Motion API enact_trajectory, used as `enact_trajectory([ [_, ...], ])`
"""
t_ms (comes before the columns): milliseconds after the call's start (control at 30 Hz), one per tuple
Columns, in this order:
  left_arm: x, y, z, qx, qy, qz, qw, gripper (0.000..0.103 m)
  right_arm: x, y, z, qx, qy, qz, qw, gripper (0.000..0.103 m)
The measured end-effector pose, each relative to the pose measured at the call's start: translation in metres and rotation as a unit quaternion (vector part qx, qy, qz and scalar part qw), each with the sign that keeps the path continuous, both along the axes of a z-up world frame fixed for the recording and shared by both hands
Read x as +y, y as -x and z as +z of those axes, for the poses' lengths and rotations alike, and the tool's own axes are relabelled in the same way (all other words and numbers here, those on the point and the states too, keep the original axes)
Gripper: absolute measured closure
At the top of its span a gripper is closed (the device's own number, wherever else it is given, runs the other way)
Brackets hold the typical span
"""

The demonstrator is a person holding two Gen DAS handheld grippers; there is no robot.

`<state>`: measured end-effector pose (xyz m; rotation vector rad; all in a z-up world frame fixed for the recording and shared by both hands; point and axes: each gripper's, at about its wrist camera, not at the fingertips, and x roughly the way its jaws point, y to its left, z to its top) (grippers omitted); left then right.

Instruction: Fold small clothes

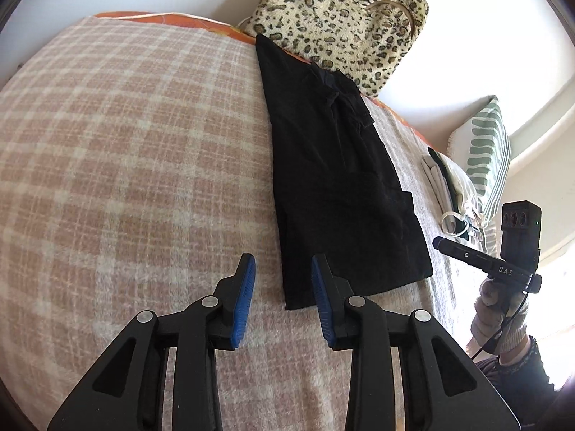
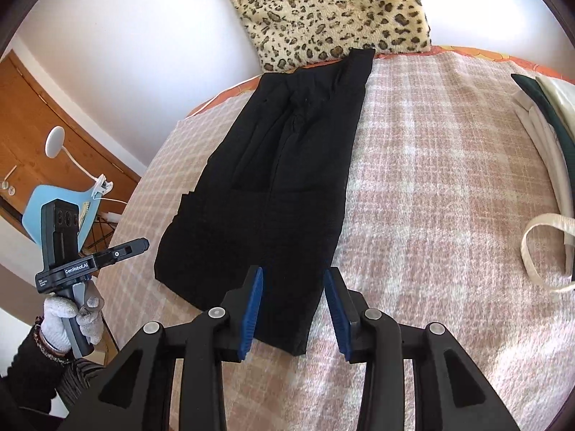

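A black garment (image 1: 341,179), folded into a long strip, lies flat on the checked pink-and-cream blanket (image 1: 125,161) covering a bed. Its far end reaches a leopard-print cushion (image 1: 341,10) propped against the white wall.

The left gripper (image 1: 284,300) hovers over the strip's near corner, blue-padded fingers (image 1: 244,298) spread, nothing between them but cloth and blanket below. The right gripper (image 2: 294,309) hangs over the other near corner, its fingers (image 2: 251,309) likewise apart and pinching nothing. Each gripper shows in the other's view, held in a hand in a white knit glove (image 2: 68,319).

Beside the garment, near the bed's edge, sits a small pile of folded clothes (image 1: 445,183) in white and dark green, with a loop of cream strap (image 2: 542,251) lying loose; its far side is cut off. A green-striped pillow (image 1: 488,151) stands behind the pile. Off the bed are a wooden door (image 2: 39,115), a blue chair (image 2: 54,204) and a white lamp (image 2: 54,142). The garment's black folds are hard to make out.
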<state>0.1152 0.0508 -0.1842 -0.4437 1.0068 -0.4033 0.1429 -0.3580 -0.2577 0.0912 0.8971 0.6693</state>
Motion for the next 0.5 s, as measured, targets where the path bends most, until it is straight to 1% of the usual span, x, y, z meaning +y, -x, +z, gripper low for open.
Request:
enact_trajectory([
  [67, -0.005, 0.006, -0.006, 0.009, -0.002, -0.01, 0.9999, 0.073, -0.002, 0.01, -0.007, 0.008, -0.001, 0.005, 1.0, 0.064],
  [133, -0.011, 0.011, -0.009, 0.01, -0.012, -0.018, 0.9997, 0.073, -0.003, 0.018, -0.013, 0.01, 0.002, 0.007, 1.0, 0.064],
  [267, -0.021, 0.015, -0.006, -0.009, -0.03, -0.037, 0.9988, 0.073, -0.001, 0.029, -0.024, 0.01, 0.014, 0.018, 1.0, 0.062],
  [367, -0.026, 0.013, -0.005, -0.018, -0.039, -0.044, 0.9981, 0.072, 0.007, 0.033, -0.028, -0.004, 0.034, 0.025, 0.999, 0.057],
  [500, -0.033, 0.013, -0.004, -0.031, -0.063, -0.057, 0.9959, 0.072, 0.015, 0.035, -0.027, -0.032, 0.059, 0.03, 0.997, 0.057],
])
